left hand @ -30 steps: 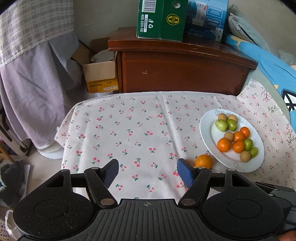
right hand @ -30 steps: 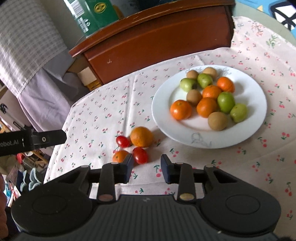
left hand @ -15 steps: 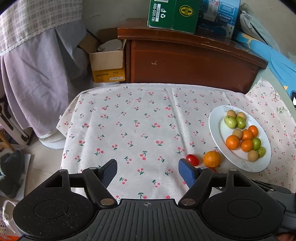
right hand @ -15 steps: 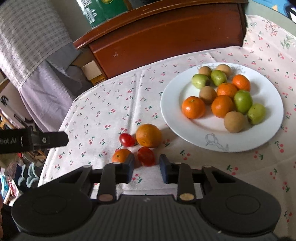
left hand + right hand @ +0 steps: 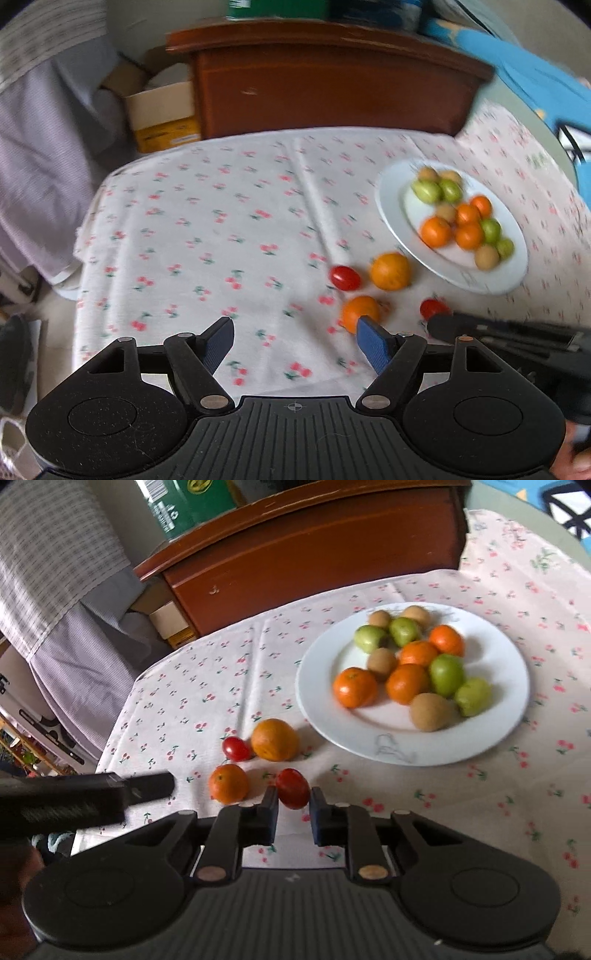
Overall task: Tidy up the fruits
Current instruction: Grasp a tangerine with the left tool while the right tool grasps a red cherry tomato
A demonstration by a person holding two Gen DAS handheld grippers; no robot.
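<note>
A white plate (image 5: pixel 321 716) carries several mandarins, green fruits and brown kiwis. Beside it on the cherry-print cloth lie a large orange (image 5: pixel 275 739), a small mandarin (image 5: pixel 228 783) and a red cherry tomato (image 5: pixel 236 748). My right gripper (image 5: pixel 293 798) is shut on a second cherry tomato (image 5: pixel 293 788), which sits low on the cloth between the pads. My left gripper (image 5: pixel 294 325) stands open over bare cloth with nothing in it. Its right finger tip is just in front of the small mandarin (image 5: pixel 360 310). In the left wrist view the held tomato (image 5: pixel 430 307) shows at the right gripper's tip.
A dark wooden cabinet (image 5: pixel 314 557) stands behind the table with a green carton (image 5: pixel 184 498) on top. A cardboard box (image 5: pixel 162 110) and hanging checked cloth (image 5: pixel 55 554) are at the left. Blue fabric (image 5: pixel 535 74) lies at the far right.
The right jaws closed onto the cherry tomato. The left gripper sank toward the loose fruits, which now sit larger and closer to its right finger.
</note>
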